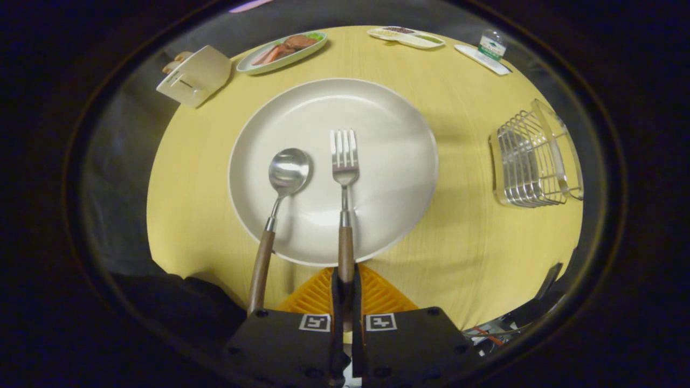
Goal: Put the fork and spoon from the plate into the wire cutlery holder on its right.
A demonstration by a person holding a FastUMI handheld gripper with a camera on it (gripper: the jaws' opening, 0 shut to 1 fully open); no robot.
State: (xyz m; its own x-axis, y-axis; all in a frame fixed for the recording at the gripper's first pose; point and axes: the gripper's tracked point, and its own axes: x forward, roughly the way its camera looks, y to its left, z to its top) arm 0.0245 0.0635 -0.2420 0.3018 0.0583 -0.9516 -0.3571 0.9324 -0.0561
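claw [345, 291] is clamped on the wooden handle of the steel fork [344, 178], tines resting on the round white plate [409, 161]; wood-handled spoon [280, 188] alongside; wire cutlery holder [533, 161] waits right on the yellow bench [463, 248], probably next stop.

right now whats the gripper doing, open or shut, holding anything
Gripper: shut on the fork, both fingers pressing its wooden handle near the plate's near rim. The spoon lies untouched beside it.

The end of the fork [344, 178] handle is hidden between the gripper [345, 288] fingers. The spoon [280, 199] handle's end hides behind the gripper too.
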